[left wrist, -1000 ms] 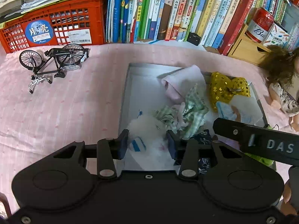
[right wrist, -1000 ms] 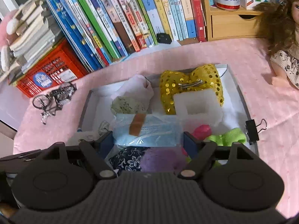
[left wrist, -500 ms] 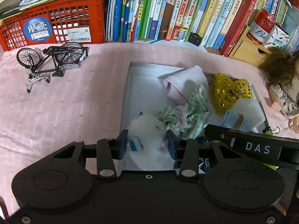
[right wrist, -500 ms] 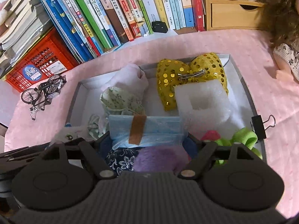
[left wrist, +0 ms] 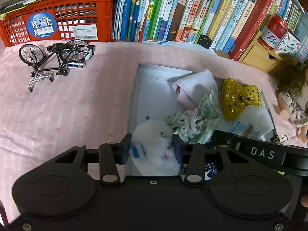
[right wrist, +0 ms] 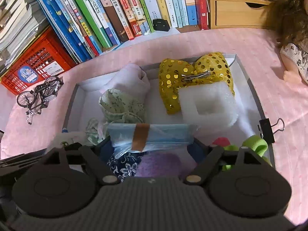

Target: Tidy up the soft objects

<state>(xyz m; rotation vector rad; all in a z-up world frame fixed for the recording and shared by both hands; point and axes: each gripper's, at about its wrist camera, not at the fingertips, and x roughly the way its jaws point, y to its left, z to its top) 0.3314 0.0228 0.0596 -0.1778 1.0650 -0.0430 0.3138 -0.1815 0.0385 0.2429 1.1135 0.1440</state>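
Note:
A grey tray [left wrist: 134, 88] [right wrist: 252, 88] on the pink cloth holds soft things: a pink towel [left wrist: 194, 88] [right wrist: 130, 80], a green checked cloth [left wrist: 204, 115], a gold sequin bow [left wrist: 238, 98] [right wrist: 194, 77], white foam [right wrist: 207, 104]. My left gripper [left wrist: 152, 150] is shut on a white fluffy toy [left wrist: 152, 134] at the tray's near left. My right gripper [right wrist: 150, 148] is shut on a packet of blue face masks [right wrist: 152, 134], above a floral cloth [right wrist: 123, 165] and a purple fuzzy piece [right wrist: 159, 163].
A model bicycle [left wrist: 55, 57] lies on the cloth left of the tray. A red crate [left wrist: 57, 23] and a row of books [left wrist: 182, 11] line the back. A doll [left wrist: 290, 96] lies to the right. A black binder clip [right wrist: 269, 129] sits by the tray's right rim.
My right gripper has lowered and moved in over the tray, still holding the mask packet. My left gripper has stayed nearly still on the white toy.

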